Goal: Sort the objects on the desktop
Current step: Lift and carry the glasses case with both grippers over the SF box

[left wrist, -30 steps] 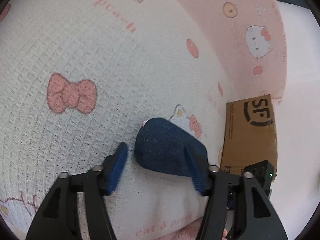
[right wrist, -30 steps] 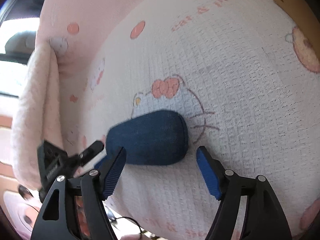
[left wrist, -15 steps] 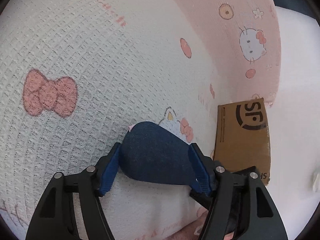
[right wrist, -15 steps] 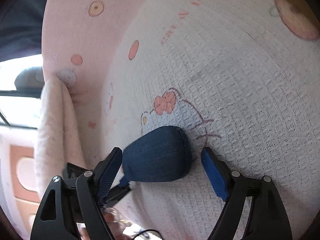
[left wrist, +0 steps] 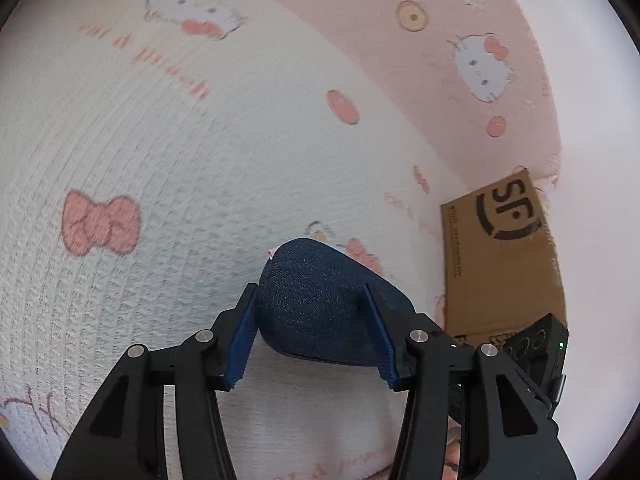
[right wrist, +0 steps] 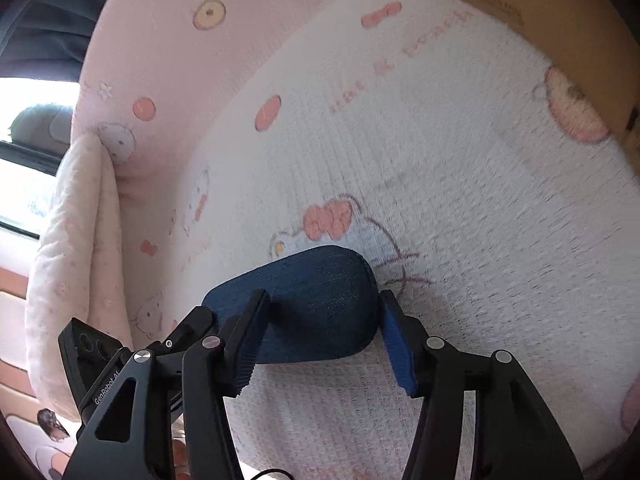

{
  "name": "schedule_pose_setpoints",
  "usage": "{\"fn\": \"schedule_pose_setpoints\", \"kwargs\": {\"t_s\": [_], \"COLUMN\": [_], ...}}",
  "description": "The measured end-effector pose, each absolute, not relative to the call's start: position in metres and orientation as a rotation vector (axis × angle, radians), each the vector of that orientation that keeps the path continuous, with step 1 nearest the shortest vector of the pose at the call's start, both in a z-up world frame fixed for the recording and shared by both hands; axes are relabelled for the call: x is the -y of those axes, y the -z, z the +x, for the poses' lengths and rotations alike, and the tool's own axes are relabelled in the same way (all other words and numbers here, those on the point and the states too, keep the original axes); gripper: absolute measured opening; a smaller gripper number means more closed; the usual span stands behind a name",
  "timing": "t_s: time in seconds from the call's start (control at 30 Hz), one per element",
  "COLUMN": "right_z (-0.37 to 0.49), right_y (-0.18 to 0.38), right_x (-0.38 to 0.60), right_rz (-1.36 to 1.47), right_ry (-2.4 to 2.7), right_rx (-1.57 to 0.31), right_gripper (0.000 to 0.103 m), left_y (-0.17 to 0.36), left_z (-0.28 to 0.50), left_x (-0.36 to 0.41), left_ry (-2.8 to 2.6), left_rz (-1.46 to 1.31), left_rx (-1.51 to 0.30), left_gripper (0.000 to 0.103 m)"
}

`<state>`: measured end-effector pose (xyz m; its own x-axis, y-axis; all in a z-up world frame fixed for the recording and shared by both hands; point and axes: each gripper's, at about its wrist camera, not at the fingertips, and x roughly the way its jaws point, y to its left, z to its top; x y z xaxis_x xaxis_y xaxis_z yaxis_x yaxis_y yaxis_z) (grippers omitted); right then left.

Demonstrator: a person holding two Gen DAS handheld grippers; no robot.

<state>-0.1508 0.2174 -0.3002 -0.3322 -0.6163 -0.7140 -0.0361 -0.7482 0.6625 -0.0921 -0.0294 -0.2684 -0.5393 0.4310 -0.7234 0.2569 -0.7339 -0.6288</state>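
Observation:
A dark blue denim case (left wrist: pixel 320 320) lies on a white waffle blanket (left wrist: pixel 200 140) printed with pink bows and cats. My left gripper (left wrist: pixel 308 292) straddles one end of it; its jaws are closing and both blue pads press the case's sides. In the right wrist view the same case (right wrist: pixel 320 312) sits between the pads of my right gripper (right wrist: pixel 324 296), whose jaws are also closing, with the right pad against the rounded end. Each wrist view shows the other gripper's black body beside the case's far end, the right one (left wrist: pixel 536 344) and the left one (right wrist: pixel 96 356).
A brown cardboard box (left wrist: pixel 504 256) with a black logo stands at the blanket's edge, close to the case; the right wrist view has it (right wrist: pixel 560 20) at top right. The blanket's pink border (left wrist: pixel 440 60) rises behind, and a fold of it (right wrist: pixel 76 240) hangs at the left.
Both grippers stood open around the case a second ago. Their pads have since drawn in onto its two ends, and the left view has shifted a little over the blanket.

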Motion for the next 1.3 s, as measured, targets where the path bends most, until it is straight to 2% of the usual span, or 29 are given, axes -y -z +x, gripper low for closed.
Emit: {"fn": "schedule_pose_setpoints", "kwargs": {"t_s": [0.37,0.73,1.0,1.3], "right_z": [-0.159,-0.159,-0.155,-0.155], "right_y": [0.212,0.135,0.102,0.078], "right_x": [-0.253,-0.342,-0.386,-0.427], "right_rz": [1.335,1.224,1.169,1.122], "right_ry": [2.283,2.359,2.429,2.486], "right_rx": [0.792,0.885,0.928,0.865], "right_gripper": [0.053,0.052,0.052,0.052], "left_y": [0.191,0.12,0.091,0.077], "left_z": [-0.11,-0.138,-0.152,-0.162], "left_x": [-0.01,-0.096,-0.148,-0.193], "left_ry": [-2.441,-2.438,-2.405,-2.338], "left_rz": [-1.248,-1.095,-1.066,-1.08], "left_rx": [1.077,0.941,0.892,0.907], "left_gripper": [0.055,0.055,0.055,0.055]}}
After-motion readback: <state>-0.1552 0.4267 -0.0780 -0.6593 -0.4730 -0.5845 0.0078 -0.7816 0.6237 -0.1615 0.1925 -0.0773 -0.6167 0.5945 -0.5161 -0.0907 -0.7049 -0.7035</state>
